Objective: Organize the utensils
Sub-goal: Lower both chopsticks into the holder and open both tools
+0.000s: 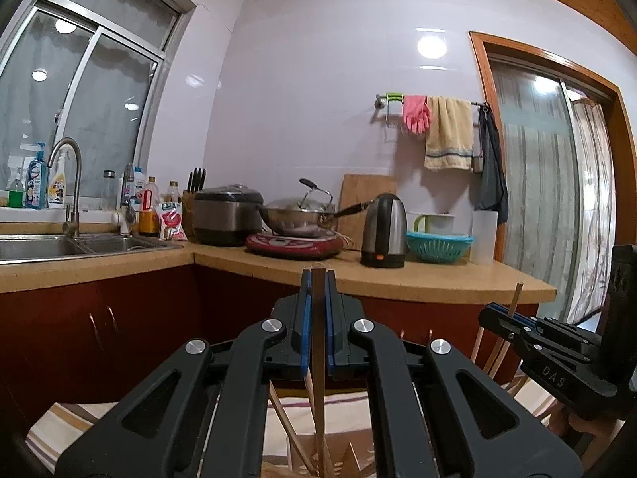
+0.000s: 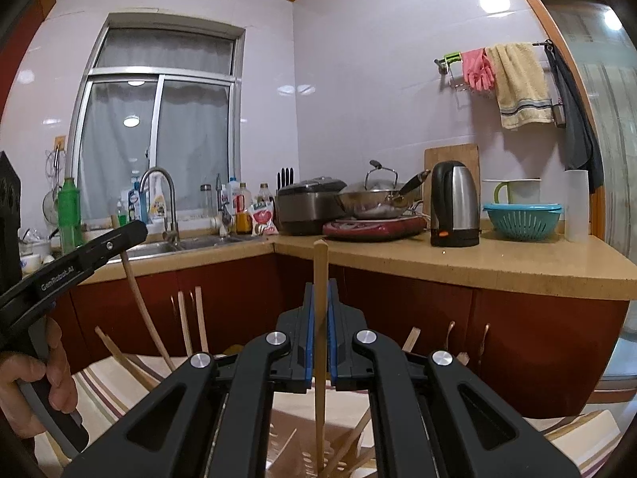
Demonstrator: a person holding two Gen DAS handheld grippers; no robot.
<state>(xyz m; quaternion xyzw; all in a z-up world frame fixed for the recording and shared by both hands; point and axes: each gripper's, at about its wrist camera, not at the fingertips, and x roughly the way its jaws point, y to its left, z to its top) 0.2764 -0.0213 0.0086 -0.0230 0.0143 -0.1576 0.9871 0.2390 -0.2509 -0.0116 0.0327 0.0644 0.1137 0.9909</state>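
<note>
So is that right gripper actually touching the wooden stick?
Touching. In the right wrist view the right gripper is shut on the stick, its blue pads pressed against both sides with no gap.

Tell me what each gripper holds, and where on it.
Left gripper: a dark wooden stick, clamped near its top end. Right gripper: a light wooden stick, clamped below its top.

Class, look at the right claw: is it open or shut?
Shut: the right claw has both blue pads pressed against an upright wooden chopstick.
</note>
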